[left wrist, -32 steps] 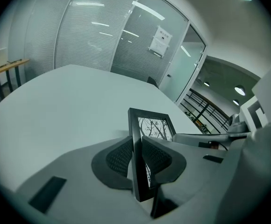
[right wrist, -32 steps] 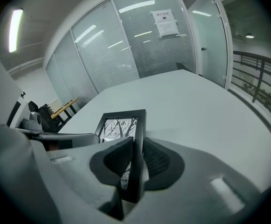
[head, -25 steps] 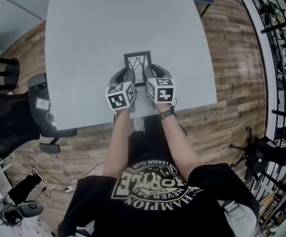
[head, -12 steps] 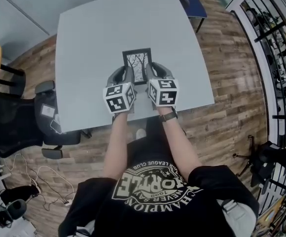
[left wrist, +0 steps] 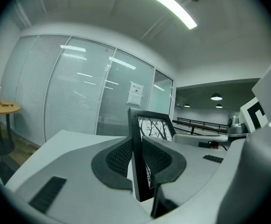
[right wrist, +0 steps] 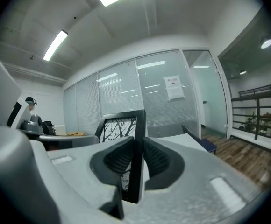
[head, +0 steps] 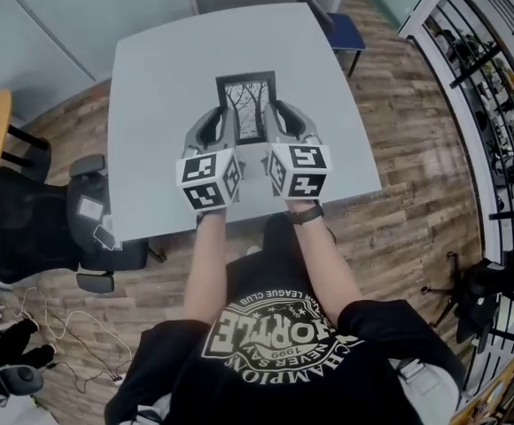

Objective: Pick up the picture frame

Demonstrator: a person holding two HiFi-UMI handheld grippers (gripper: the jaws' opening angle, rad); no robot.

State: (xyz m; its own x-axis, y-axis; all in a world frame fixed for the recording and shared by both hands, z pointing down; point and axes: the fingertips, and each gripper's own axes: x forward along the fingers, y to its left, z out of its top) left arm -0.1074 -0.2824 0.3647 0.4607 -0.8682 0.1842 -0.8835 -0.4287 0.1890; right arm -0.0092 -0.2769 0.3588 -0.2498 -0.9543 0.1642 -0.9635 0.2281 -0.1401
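Head view is showing the frame [head: 245,106]: we are clamping its left rail in the left gripper [head: 222,129] and its right rail in the right gripper [head: 276,124], holding it above the table [head: 159,69]. We are judging it light, stiff and fragile-fronted, so the rails are suiting best.

The picture frame [head: 246,106] is black, and its print shows black bare branches on white. The table [head: 159,69] is pale grey. The left gripper [head: 225,124] and right gripper [head: 273,120] are light grey with dark, mesh-patterned pads [left wrist: 119,156], and both carry black-and-white square markers. The floor [head: 408,175] is brown wood plank. At one o'clock a chair [head: 344,32] has a blue seat. At nine o'clock an office chair [head: 22,228] is black. The shirt [head: 275,388] is black with cream lettering.
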